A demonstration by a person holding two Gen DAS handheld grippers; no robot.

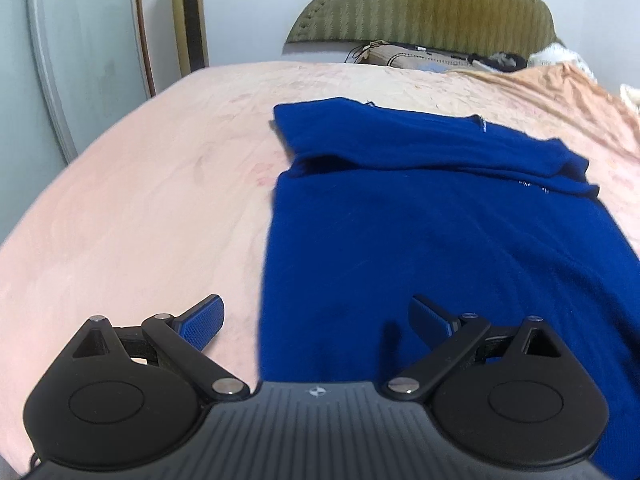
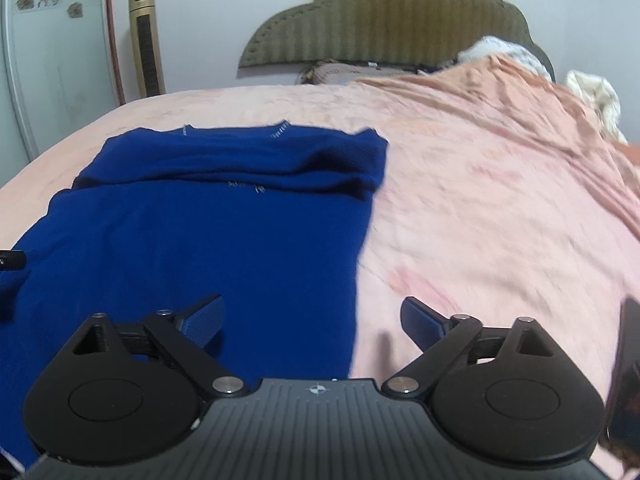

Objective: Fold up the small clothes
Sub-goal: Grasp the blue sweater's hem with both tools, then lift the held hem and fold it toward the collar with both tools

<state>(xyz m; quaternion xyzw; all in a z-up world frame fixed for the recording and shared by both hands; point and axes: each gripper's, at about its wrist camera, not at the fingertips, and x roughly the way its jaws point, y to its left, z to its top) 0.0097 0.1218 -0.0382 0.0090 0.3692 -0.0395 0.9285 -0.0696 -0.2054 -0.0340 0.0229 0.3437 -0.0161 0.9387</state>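
Nearest the left wrist camera, the left tool stands with its jaws spread wide and nothing between them; its left pad hangs over bare bedspread, its right pad over the near left part of the blue garment. The right tool is likewise wide apart and grips nothing: its left pad is over the garment's near right part, its right pad over the bedspread, so the garment's right edge runs between the two pads.

The blue garment lies flat on the pink bedspread, reaching from just below both tools toward the head of the bed. Its far end is folded back over itself in a thick band, with pale stitching showing along that band.

Beyond the garment the bedspread rumples toward its right side. Farther still stands the olive padded headboard, with a gold tower unit to the garment's far left against the wall.
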